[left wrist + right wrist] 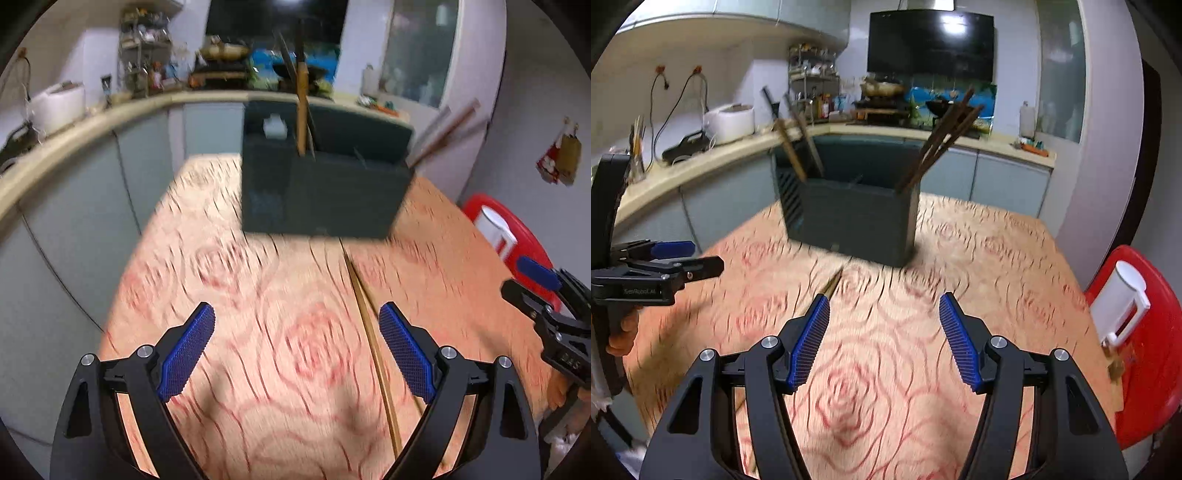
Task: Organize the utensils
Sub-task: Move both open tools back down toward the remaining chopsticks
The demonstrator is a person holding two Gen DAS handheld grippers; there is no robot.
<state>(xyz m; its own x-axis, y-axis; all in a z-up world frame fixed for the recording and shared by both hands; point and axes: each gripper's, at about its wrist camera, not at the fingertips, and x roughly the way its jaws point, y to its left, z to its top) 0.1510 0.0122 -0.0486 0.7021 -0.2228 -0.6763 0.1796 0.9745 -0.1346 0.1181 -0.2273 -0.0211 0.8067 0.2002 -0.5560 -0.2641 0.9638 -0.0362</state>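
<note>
A dark grey utensil holder (325,192) (849,225) stands at the far middle of the table. Dark chopsticks (942,144) lean out of its right compartment, and wooden-handled utensils (792,147) (302,110) stand in its left part. One thin bamboo chopstick (373,339) (833,284) lies flat on the tablecloth. My left gripper (297,350) is open and empty above the cloth, the chopstick just inside its right finger. My right gripper (884,339) is open and empty, with the chopstick beyond its left finger. Each gripper shows in the other's view (532,284) (683,258).
The table carries a rose-patterned cloth (886,387). A red plastic stool (1145,350) with a white container (1123,302) stands at the right edge. A kitchen counter (701,155) with a rice cooker (729,122) runs behind the table.
</note>
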